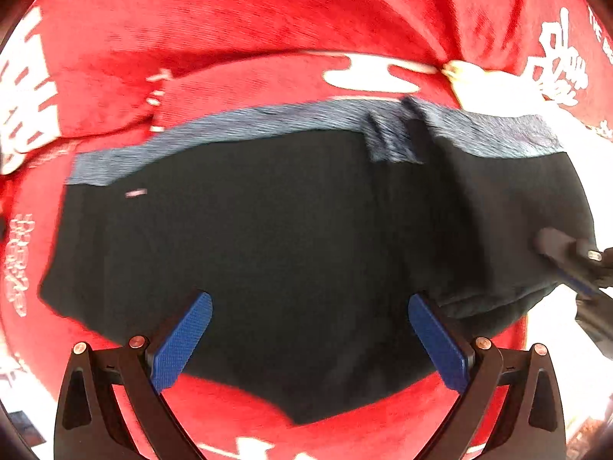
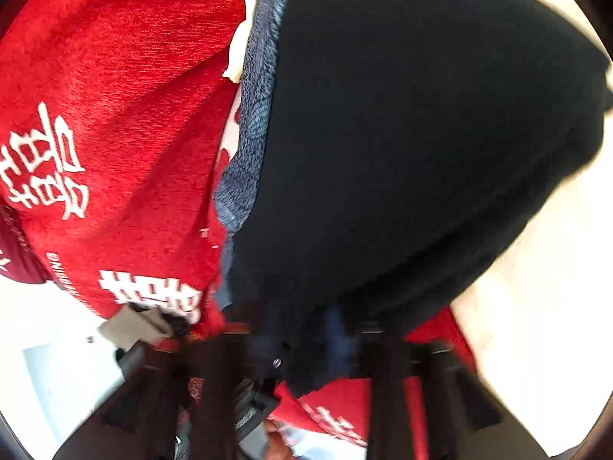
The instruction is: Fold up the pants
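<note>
Black pants (image 1: 287,249) with a grey-blue waistband (image 1: 230,130) lie spread on a red cloth. My left gripper (image 1: 310,301) hangs straight above them, open, its blue pads (image 1: 184,345) wide apart with nothing between them. My right gripper (image 1: 555,249) comes in at the pants' right edge, where the cloth is bunched and raised. In the right wrist view the pants (image 2: 421,134) fill the frame and the waistband (image 2: 253,115) runs up the left side. There the right gripper (image 2: 333,326) is blurred, shut on a pinch of the black fabric that drapes down around its fingers.
The red cloth (image 1: 268,19) carries white printed characters (image 2: 46,161) and lies wrinkled around the pants. A white surface (image 2: 536,287) shows past the cloth's right edge. A small grey-beige object (image 2: 134,326) sits at the lower left of the right wrist view.
</note>
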Demonstrator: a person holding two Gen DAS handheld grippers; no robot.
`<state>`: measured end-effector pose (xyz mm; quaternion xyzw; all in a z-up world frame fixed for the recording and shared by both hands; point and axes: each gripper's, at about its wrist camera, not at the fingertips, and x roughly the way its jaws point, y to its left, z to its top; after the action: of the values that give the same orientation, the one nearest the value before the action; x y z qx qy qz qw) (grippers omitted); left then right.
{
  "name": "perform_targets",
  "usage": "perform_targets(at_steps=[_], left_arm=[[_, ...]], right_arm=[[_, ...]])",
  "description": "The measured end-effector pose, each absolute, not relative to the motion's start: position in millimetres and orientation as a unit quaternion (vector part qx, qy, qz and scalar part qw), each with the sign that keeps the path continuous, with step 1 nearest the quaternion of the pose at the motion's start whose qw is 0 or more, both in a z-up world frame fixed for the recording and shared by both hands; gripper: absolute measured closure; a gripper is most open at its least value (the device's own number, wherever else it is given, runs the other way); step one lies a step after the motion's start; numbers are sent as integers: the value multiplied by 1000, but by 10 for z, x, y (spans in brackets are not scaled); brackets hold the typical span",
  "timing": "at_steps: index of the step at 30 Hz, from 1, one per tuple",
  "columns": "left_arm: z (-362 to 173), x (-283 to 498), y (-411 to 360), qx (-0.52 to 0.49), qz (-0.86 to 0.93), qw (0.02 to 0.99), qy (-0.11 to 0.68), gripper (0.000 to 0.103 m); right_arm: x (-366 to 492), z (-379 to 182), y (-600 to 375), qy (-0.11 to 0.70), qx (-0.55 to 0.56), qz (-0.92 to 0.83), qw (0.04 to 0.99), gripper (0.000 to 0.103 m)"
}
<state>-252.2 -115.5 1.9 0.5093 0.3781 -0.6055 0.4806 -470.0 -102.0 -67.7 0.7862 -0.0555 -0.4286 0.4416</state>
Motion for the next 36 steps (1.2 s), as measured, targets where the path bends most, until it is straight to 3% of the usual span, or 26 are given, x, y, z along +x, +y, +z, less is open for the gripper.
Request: perform_targets(at_steps=[5, 11, 12, 14, 17, 20, 23, 24, 25, 26, 31, 35, 36], left_arm=[[-133, -2281, -1162, 523, -559, 502, 403, 0], [86, -2393, -1179, 527, -571, 507, 375, 0], [150, -2416, -1195, 523, -574, 507, 373, 0], [244, -2502, -1295, 514, -581, 511, 370, 0], [305, -2710, -1454, 507, -587, 516, 364, 0], [286, -2977, -1634, 496, -596, 513, 367, 0], [255, -3314, -1728, 485, -609, 500, 379, 0], [238, -3419, -1735, 484, -613, 495, 382, 0], [206, -3523, -1742, 485, -616, 489, 383, 0], [131, -3634, -1758, 495, -615, 483, 379, 0], [-222, -3546, -1722, 520, -582, 487, 393, 0], [-177, -3392, -1650, 537, -580, 484, 376, 0], [-155, -3366, -1625, 544, -582, 484, 363, 0]], right_arm=[[-4654, -370, -940, -30, 759, -421, 495, 98], [-4525, -803, -966, 3, 793, -383, 475, 96], [-4550, -735, -1002, 25, 791, -370, 486, 93], [-4585, -503, -1080, 82, 775, -344, 524, 69], [-4926, -49, -1166, 91, 718, -352, 593, 51], [-5524, 128, -1323, 108, 670, -447, 583, 50], [-6015, -166, -1521, 110, 673, -491, 542, 51], [-6111, -333, -1576, 101, 691, -484, 527, 54], [-6181, -496, -1617, 84, 713, -465, 518, 69], [-6199, -656, -1652, 65, 734, -440, 514, 70], [-6129, -564, -1625, 45, 739, -415, 529, 70], [-6085, -463, -1643, 128, 709, -461, 518, 69], [-6079, -491, -1647, 147, 701, -469, 517, 60]])
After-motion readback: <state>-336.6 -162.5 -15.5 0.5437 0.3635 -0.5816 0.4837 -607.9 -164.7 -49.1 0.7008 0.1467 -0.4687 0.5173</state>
